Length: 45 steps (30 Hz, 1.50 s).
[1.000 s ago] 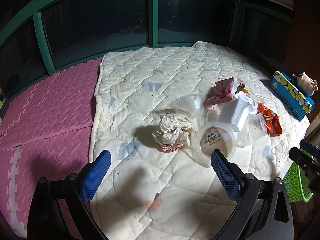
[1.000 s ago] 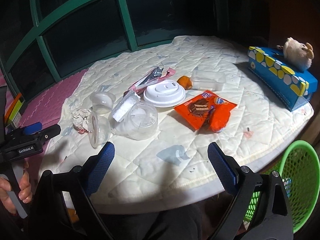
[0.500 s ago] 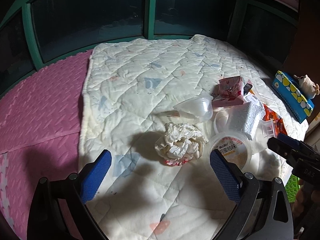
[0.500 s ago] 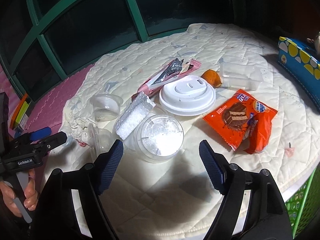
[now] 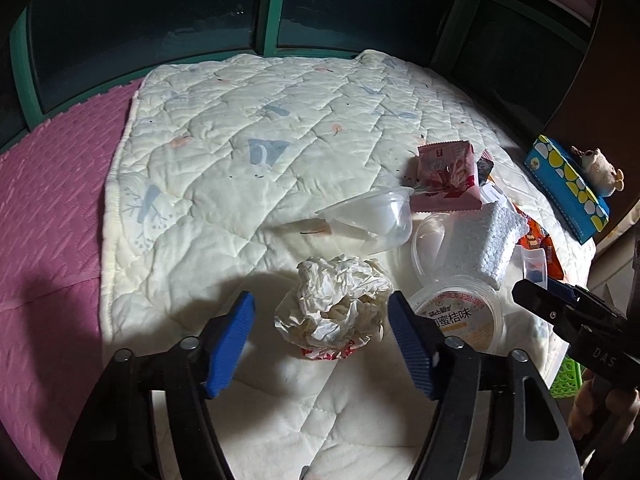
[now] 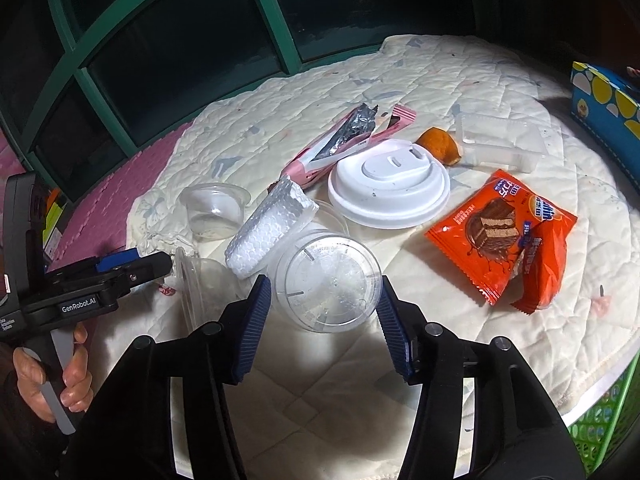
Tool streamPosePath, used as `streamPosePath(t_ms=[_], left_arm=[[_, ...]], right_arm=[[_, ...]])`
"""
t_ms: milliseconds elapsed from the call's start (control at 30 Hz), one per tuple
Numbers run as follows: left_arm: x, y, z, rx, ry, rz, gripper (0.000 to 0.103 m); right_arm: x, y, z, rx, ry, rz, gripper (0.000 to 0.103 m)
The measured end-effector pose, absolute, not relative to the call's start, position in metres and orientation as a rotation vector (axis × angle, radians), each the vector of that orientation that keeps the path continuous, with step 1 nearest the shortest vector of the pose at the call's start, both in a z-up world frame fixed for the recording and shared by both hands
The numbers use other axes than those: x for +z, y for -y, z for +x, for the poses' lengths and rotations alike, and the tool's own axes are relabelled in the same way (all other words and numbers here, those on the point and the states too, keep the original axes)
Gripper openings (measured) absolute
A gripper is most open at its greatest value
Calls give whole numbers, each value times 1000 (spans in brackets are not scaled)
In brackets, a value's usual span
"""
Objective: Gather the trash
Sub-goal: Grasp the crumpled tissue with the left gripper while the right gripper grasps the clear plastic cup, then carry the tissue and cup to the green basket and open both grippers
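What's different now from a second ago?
Both tools came closer and lower. The left tool is closing around the crumpled paper, the right tool around the clear plastic cup; neither visibly grips yet. The trash lies unmoved.

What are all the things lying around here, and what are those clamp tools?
crumpled paper: one, white, on quilt between left gripper's pads
clear tub: one, on its side, between right gripper's pads
foam block: one, white, leaning on that tub
small clear cups: two, left of the foam
cup lid: one, white, mid-quilt
snack packet: one, orange, right
pink wrapper: one, behind the lid
quilt: one, cream, over pink mat
tissue box: one, blue, far right
basket: one, green, beside the quilt's edge
left gripper: closing, pads not yet on the paper
right gripper: closing around the tub
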State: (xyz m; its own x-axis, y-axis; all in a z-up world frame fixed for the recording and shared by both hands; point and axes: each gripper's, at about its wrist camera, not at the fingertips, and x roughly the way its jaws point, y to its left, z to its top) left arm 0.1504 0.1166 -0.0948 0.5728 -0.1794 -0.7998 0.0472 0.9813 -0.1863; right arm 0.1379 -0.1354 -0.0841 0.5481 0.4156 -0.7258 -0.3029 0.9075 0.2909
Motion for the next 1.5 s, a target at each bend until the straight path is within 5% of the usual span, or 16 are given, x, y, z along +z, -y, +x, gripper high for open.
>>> streamPosePath(t_ms=[367,900,1500], left_arm=[[-85,-121,140,-160,-928,-169,24],[-25,-98,104,-238,-814,-115,22],[-27,180,103,-762,-881,69,22]], right_arm=[[-68,153,113,416,-862,156,54],[-46,197,71,354,-798,201,53],[-33,395,-38,-129,-716,255,53]])
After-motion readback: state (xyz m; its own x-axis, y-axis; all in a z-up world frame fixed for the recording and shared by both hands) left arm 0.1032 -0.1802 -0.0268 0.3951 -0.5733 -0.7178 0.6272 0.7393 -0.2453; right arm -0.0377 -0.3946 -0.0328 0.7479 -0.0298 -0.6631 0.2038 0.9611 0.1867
